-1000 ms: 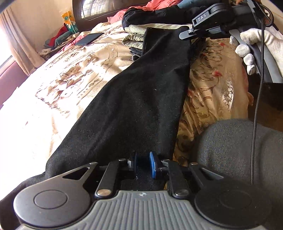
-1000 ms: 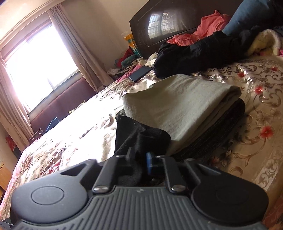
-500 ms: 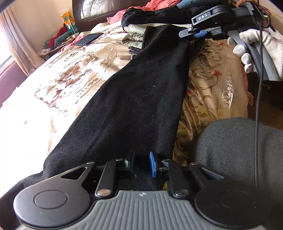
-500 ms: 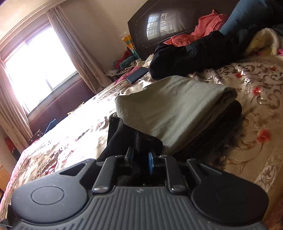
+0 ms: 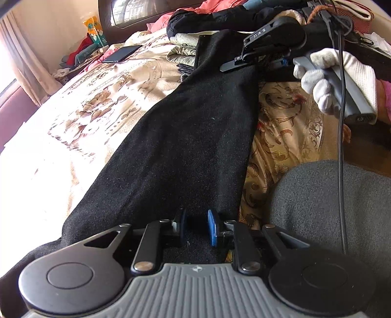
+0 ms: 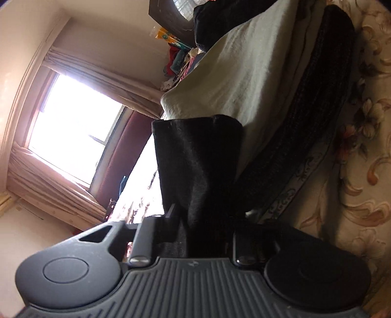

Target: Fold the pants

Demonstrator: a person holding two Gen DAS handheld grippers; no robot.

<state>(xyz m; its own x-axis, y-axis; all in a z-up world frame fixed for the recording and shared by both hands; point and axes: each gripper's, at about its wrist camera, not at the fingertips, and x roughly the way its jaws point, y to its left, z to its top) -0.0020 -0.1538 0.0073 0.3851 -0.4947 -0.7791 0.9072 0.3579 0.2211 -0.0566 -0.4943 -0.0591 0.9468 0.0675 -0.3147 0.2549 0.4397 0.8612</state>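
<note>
One wide bed (image 5: 80,117) in a floral cream cover fills the room, with a sunlit curtained window (image 6: 73,137) beside it and a dark headboard (image 5: 136,17) beyond. The black pants (image 5: 185,137) lie stretched lengthwise along the bed's edge. The left gripper (image 5: 196,228) pinches their near end between its pads. At the far end the right gripper (image 6: 202,220), rolled sideways in a white-gloved hand (image 5: 334,75), clamps the fabric beside a folded pale cloth (image 6: 244,68). Its side reads "DAS".
</note>
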